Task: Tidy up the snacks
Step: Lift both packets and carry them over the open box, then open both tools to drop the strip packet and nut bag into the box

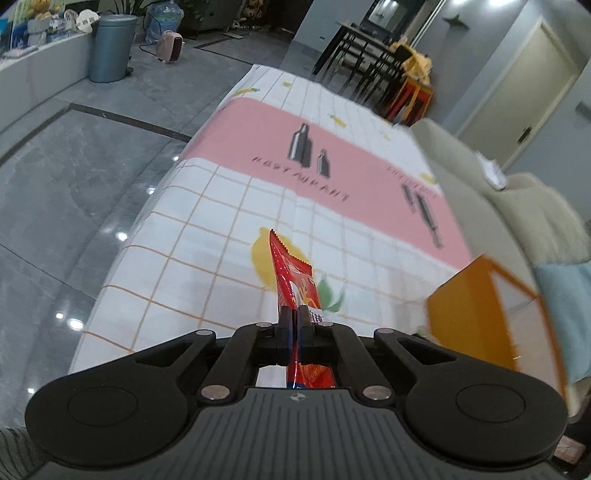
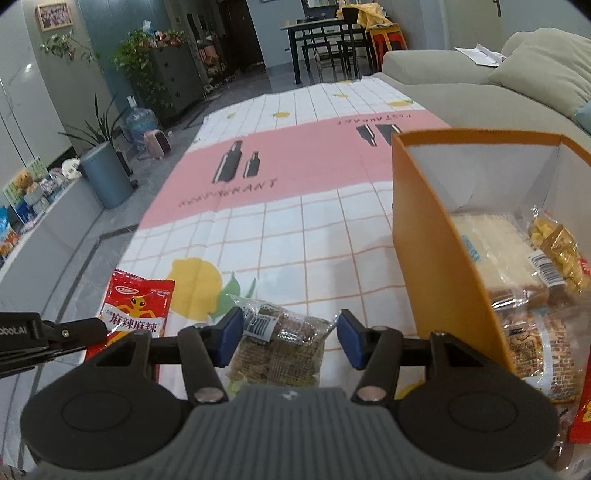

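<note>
My left gripper [image 1: 295,314] is shut on a red snack packet [image 1: 293,277], which stands edge-on above the checked tablecloth [image 1: 207,236]. In the right wrist view that same red packet [image 2: 136,306] shows its printed face at the lower left, held at its lower edge by the left gripper [image 2: 99,326]. My right gripper [image 2: 290,338] has its blue pads on both sides of a clear packet of brown crackers [image 2: 280,347] and grips it. An orange box [image 2: 424,229] with several snack packets inside stands just to the right. In the left wrist view the orange box [image 1: 465,306] is blurred at the right.
A beige sofa [image 2: 461,85] runs along the right of the table. The table's left edge drops to a grey tiled floor [image 1: 74,177]. A blue bin [image 2: 105,173], a small heater [image 2: 157,144] and plants stand far left; a dark dining table [image 2: 317,33] is behind.
</note>
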`<state>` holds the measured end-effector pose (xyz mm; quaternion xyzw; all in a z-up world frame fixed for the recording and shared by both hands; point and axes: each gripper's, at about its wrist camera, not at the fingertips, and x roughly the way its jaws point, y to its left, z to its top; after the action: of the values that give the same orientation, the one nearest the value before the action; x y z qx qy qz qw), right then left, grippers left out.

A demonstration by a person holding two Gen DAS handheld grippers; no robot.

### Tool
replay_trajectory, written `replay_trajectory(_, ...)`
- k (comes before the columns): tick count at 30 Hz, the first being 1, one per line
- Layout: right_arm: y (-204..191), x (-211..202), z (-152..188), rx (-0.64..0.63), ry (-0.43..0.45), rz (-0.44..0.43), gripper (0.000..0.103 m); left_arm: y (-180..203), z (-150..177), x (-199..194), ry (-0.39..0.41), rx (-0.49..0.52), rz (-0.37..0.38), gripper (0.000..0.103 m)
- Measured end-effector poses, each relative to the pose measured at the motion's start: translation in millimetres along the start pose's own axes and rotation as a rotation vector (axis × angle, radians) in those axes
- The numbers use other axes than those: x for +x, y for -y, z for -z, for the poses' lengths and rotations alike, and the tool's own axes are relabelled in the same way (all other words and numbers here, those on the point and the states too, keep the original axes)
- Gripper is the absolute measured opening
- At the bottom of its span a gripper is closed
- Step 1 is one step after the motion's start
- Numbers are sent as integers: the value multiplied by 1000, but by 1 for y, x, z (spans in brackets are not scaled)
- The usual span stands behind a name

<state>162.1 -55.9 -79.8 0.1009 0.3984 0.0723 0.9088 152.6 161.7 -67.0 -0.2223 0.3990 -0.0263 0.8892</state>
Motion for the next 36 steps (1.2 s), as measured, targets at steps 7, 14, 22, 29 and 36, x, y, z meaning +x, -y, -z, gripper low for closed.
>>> replay_trajectory(7,2,-38,-15,27,77,-61,54,11,-9,-27,53,-43,105,2)
replay_trajectory(14,27,-98,-38,86,203,-101,54,37,-10,-51,97,-15,165,2)
replay_trajectory(22,81,-150,-75,64,236,14,54,81,-4,-54,104,42,290,2)
replay_trajectory(29,142,-154,-76,70,161,97,54,114,7,-40,57,85,360,2)
replay_trajectory(36,187,-112,-50,233,10,4,55,139,25,-24,-1,163,321,2)
